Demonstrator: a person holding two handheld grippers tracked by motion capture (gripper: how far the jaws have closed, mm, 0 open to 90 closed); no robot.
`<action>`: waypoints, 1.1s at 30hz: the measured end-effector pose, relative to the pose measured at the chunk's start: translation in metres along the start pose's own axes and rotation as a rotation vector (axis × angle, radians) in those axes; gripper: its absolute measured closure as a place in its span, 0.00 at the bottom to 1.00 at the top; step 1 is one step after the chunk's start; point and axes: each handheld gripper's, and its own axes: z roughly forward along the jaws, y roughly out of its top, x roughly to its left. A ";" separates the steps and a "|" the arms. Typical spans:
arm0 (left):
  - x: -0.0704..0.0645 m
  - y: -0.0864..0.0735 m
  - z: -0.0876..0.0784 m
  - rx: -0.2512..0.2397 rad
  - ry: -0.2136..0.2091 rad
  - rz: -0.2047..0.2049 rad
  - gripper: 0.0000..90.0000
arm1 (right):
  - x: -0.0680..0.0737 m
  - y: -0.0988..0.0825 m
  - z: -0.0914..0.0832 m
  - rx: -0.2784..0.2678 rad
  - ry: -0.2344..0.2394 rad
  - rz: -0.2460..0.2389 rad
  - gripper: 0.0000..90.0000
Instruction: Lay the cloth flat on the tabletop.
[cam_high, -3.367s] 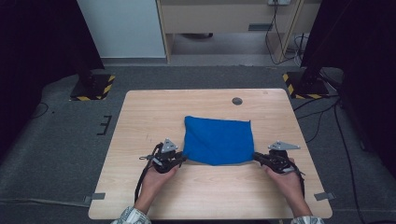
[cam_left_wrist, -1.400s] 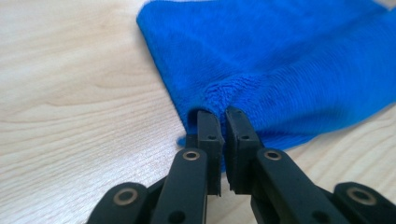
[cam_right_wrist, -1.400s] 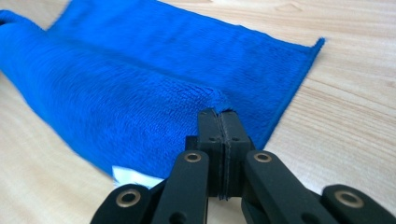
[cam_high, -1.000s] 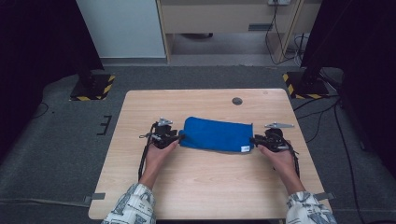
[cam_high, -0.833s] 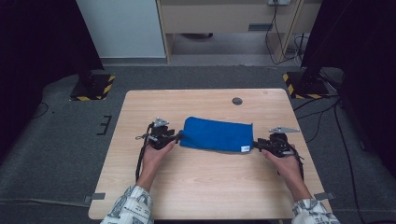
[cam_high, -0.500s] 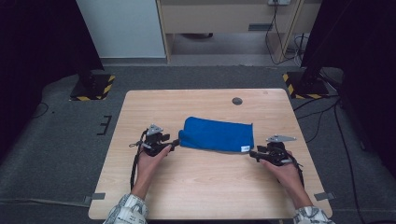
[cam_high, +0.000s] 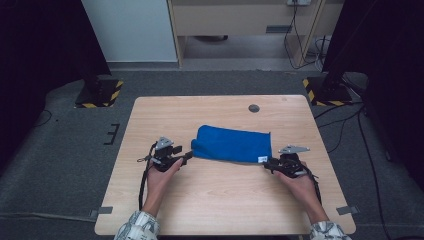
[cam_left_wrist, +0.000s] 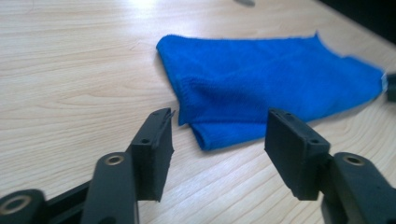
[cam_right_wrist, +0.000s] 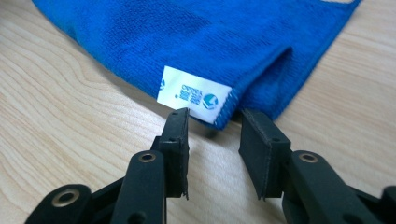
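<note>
Folded blue cloth (cam_high: 232, 144) lies flat on table (cam_high: 220, 200) between both claws. Left claw (cam_high: 187, 155) released, jaws apart just off cloth's corner. Right claw (cam_high: 267, 163) released, jaws flanking white label (cam_right_wrist: 194, 95), not gripping.

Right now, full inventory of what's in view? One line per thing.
microfibre cloth: 1, blue, folded, table centre.
care label: 1, white with blue print, on the cloth's corner nearest the right gripper.
grommet: 1, dark grey, round, far side of the table.
table: 1, light wood.
floor stands: 2, black with yellow-black hazard stripes, either side beyond the table.
left gripper: 1, black, fingers open at the cloth's left end.
right gripper: 1, black, fingers open at the label corner.
</note>
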 end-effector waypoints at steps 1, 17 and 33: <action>0.000 0.000 0.000 -0.006 -0.002 -0.001 0.47 | 0.001 0.001 0.001 0.001 -0.005 0.003 0.71; 0.001 0.001 -0.002 0.010 0.006 0.023 0.53 | 0.008 0.015 -0.024 -0.105 0.113 0.084 0.97; -0.004 0.007 0.023 0.065 -0.025 0.066 0.75 | -0.011 -0.002 -0.021 0.007 0.028 0.150 0.97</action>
